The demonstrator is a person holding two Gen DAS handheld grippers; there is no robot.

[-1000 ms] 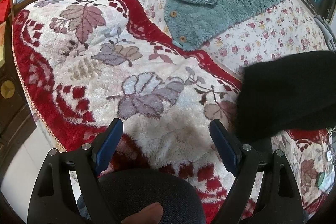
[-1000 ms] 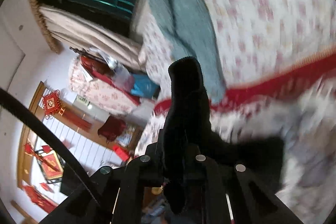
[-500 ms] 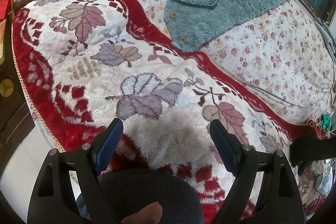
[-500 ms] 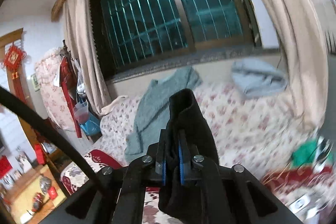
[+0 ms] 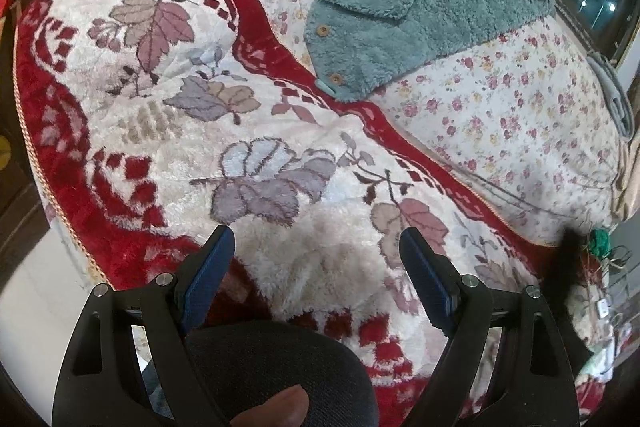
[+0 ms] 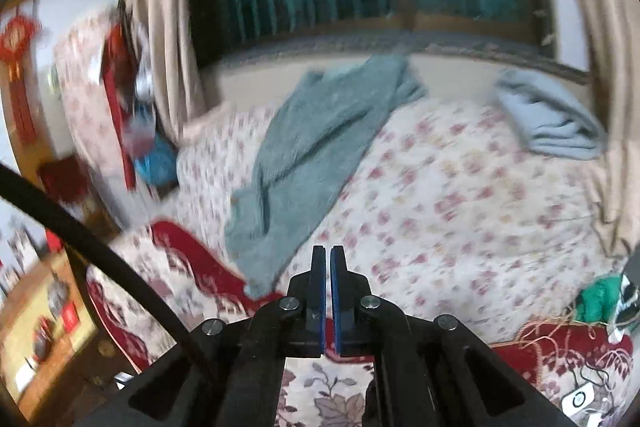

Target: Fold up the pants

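My left gripper [image 5: 316, 247] is open and empty above the red and white leaf-patterned blanket [image 5: 168, 131]. A dark cloth [image 5: 264, 359] lies just under it at the bottom edge, with a fingertip showing. A black piece of the pants [image 5: 566, 267] shows only at the right edge of the left wrist view. My right gripper [image 6: 328, 255] is shut with nothing between its pads, raised above the bed and pointing toward the window. No pants show in the right wrist view.
A teal fleece garment [image 5: 408, 15] with buttons lies on the floral bedspread [image 5: 512, 115]; it also shows in the right wrist view [image 6: 320, 147]. A folded grey cloth [image 6: 548, 115] lies by the window. Cords and green items [image 6: 596, 299] lie at the bed's right edge.
The black pants that my right gripper held have left it; the gripper is now shut and empty. The black cloth has slid out to the right edge of the left view. The left gripper stayed still.
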